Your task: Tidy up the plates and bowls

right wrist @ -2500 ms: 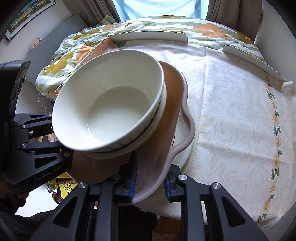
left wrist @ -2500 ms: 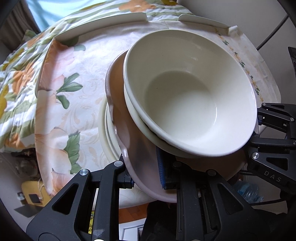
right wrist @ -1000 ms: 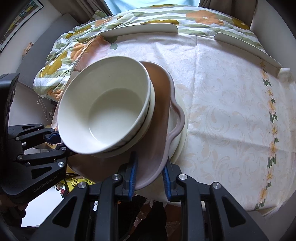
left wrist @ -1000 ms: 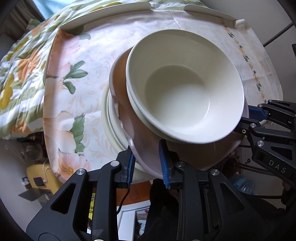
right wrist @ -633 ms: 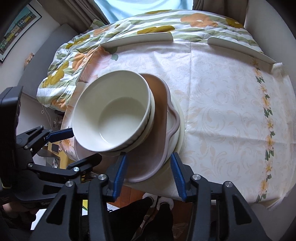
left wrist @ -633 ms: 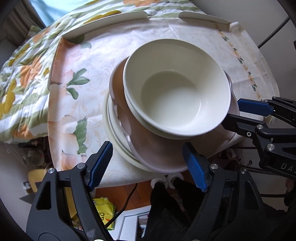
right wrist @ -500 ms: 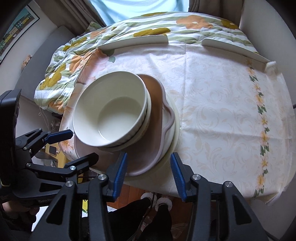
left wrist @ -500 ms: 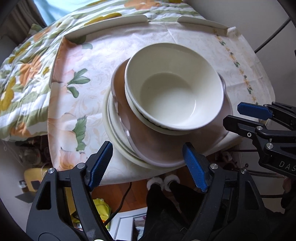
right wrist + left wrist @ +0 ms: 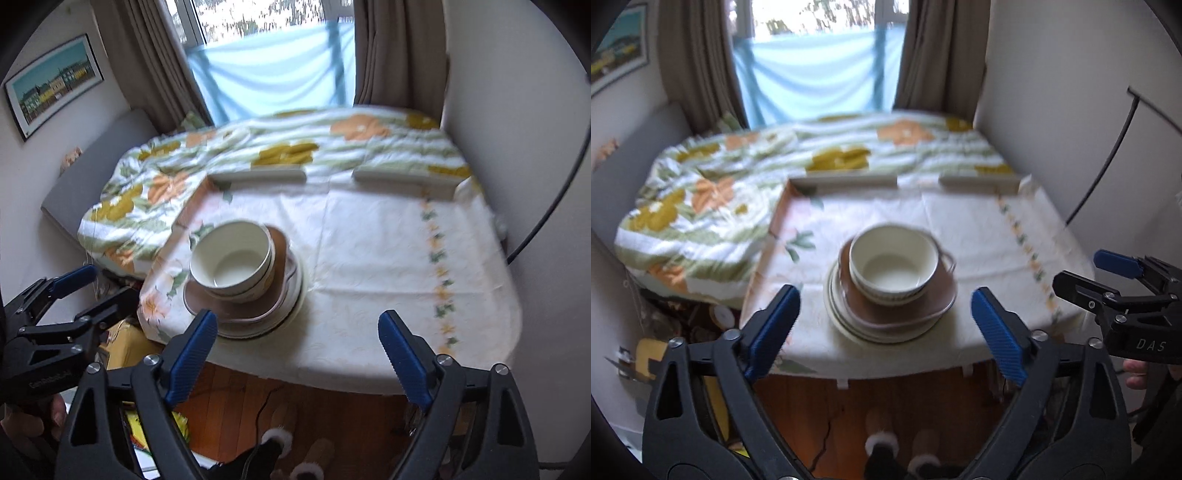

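Left wrist view: my left gripper [image 9: 884, 325] has its jaws wide and opening, nothing between the pads. The bowls [image 9: 893, 263] sit nested on a brown plate [image 9: 931, 299] atop pale plates [image 9: 842, 321], near the table's [image 9: 979, 236] front edge. Right gripper [image 9: 1108, 271] at right, empty.

Right wrist view: my right gripper [image 9: 295, 354] is spread and opening, empty. The stack [image 9: 236, 273] stands at the table's [image 9: 369, 258] front left. Left gripper [image 9: 86, 286] beside it.

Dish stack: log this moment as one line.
stack: bowls on brown plate on pale plates, near table edge | left gripper: opening, empty | right gripper: opening, empty | contact: none
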A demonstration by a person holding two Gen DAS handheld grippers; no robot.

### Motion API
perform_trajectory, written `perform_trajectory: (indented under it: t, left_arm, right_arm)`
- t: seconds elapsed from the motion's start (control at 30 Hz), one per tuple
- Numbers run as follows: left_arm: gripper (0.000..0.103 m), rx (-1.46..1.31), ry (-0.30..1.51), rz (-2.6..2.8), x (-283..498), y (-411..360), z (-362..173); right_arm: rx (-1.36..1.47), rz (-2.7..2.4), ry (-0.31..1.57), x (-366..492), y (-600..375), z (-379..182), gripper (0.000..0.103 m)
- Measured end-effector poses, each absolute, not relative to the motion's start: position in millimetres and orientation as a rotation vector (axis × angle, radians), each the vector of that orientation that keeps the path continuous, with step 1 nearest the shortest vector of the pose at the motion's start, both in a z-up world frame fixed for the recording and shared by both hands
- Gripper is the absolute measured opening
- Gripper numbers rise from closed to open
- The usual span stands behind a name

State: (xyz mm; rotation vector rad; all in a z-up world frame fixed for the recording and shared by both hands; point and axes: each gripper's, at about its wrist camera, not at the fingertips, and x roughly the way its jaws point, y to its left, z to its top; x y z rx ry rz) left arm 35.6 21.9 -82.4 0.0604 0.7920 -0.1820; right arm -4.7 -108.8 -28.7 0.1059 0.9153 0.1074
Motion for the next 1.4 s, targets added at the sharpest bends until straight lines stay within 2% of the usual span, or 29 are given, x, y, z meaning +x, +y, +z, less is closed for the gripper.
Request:
perform_trajectory:
  t: [0.1,0.17,0.3,0.47,0.93,1.4]
  left_arm:
    - [0.102,0.057,0.676,-0.168,6,14,-50]
    - [0.102,0.066,0.601,-0.163,-12,11,-30]
    - [0.102,0.078,0.484,-0.154,-40,8,2]
    - [0.102,0.074,0.431,-0.159,-56,10,21]
    - [0.102,0.059,0.333,-0.138,-75,7,30]
    - [0.102,0.071,0.322,-0.12,-79,6,30]
  right_arm:
    - [0.072,0.067,0.81,-31,-118,7,0.088]
    - [0.063,0.044,0.751,-47,-122,26,0.102]
    - [0.053,-0.022,0.646,-74,-127,56,0.102]
    - [0.054,-0.084,0.571,-96,-128,72,0.102]
    - [0.077,-0.109,0.493,-114,-129,79,0.102]
    - [0.074,-0.092,0.486,-112,-126,78,0.102]
